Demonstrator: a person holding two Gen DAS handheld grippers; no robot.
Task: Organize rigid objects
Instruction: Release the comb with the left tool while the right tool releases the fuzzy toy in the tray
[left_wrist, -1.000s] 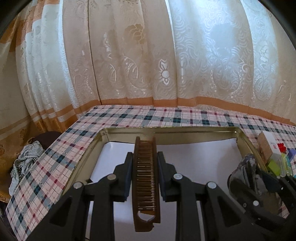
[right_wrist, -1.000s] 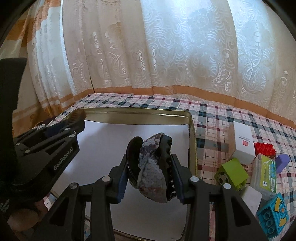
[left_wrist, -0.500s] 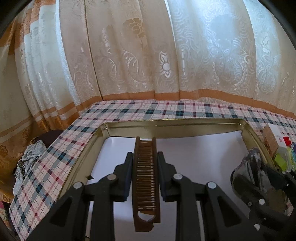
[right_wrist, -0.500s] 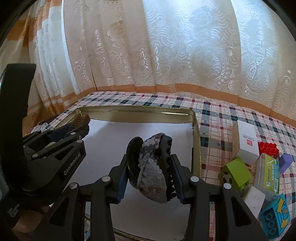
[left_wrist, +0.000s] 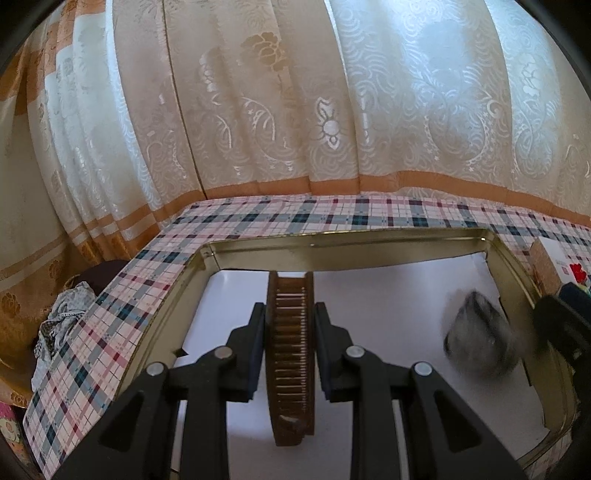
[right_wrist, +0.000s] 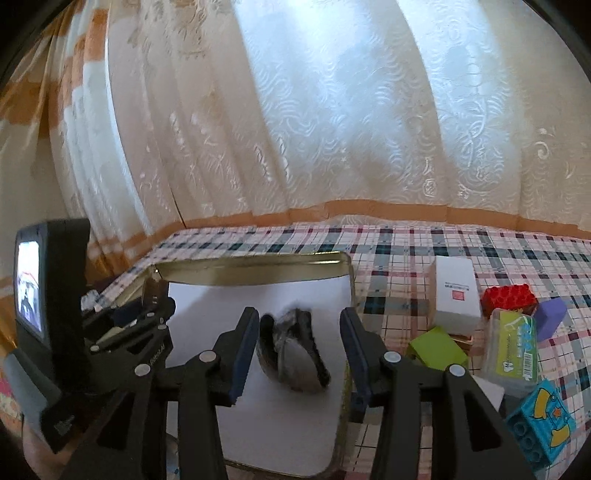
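Your right gripper was opening, its pads clear of the sequined hair claw, which lay between them on the white liner of the tin tray. Your left gripper was clamped on the brown comb above that tray.

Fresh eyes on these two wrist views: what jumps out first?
The brown comb, pinched upright in the left claw over the gold tray with its white paper lining. Next, the dark sequined hair clip, blurred, lying free in the tray between the right claw pads as they open. Then the bright clutter on the checked cloth right of the tray: white box, red block, green block.
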